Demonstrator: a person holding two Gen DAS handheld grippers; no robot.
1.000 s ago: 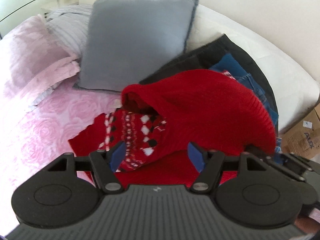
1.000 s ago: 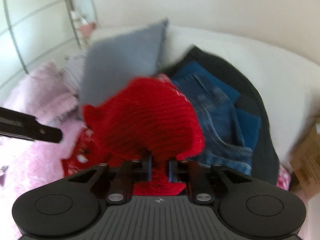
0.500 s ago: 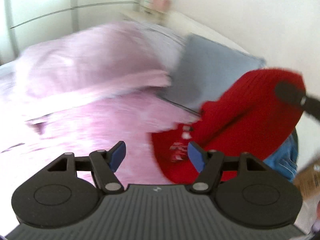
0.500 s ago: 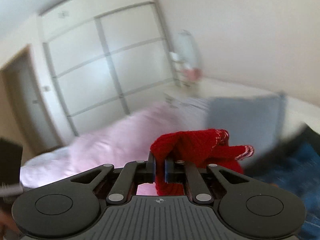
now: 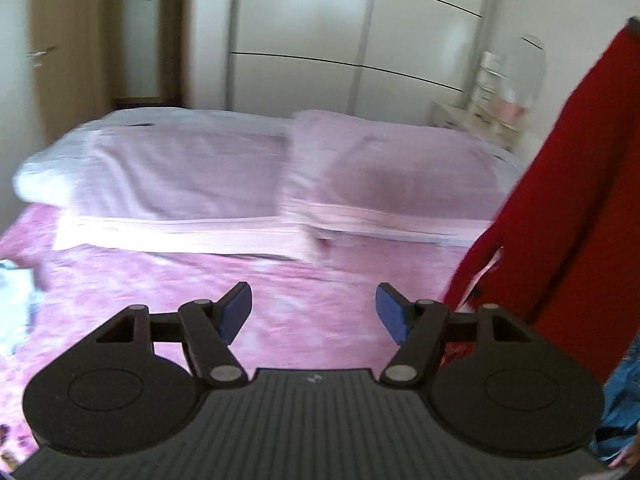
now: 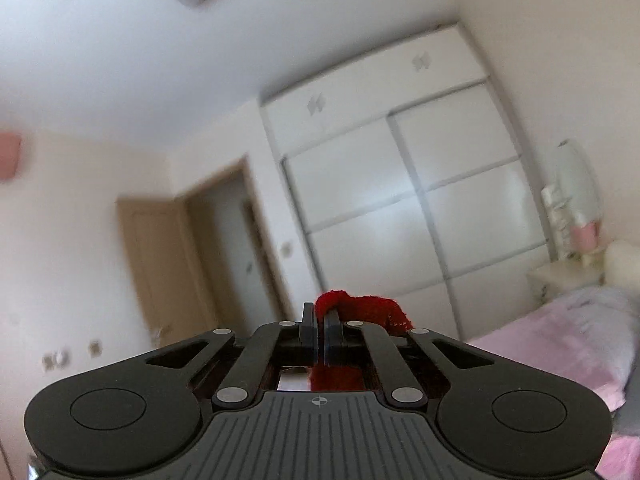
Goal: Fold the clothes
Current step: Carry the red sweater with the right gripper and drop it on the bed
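A red knit sweater [image 5: 568,208] hangs in the air down the right side of the left wrist view, above the pink bedspread [image 5: 280,280]. My right gripper [image 6: 319,332] is shut on a bunched fold of the red sweater [image 6: 360,308] and points up toward the wardrobe and ceiling. Over the bed, my left gripper [image 5: 314,314] stands open with nothing between its blue-padded fingers [image 5: 236,312]; the sweater hangs just to its right.
Two pale pink pillows [image 5: 248,176] lie across the head of the bed. A white sliding wardrobe [image 6: 420,200] and a wooden door [image 6: 168,256] stand behind. A bedside table [image 6: 564,280] is at right. Blue jeans [image 5: 620,408] show at the lower right.
My right gripper has lifted the red sweater high off the clothes pile and tilted up. The left gripper has swung left from the pile to face the pillows, still open.
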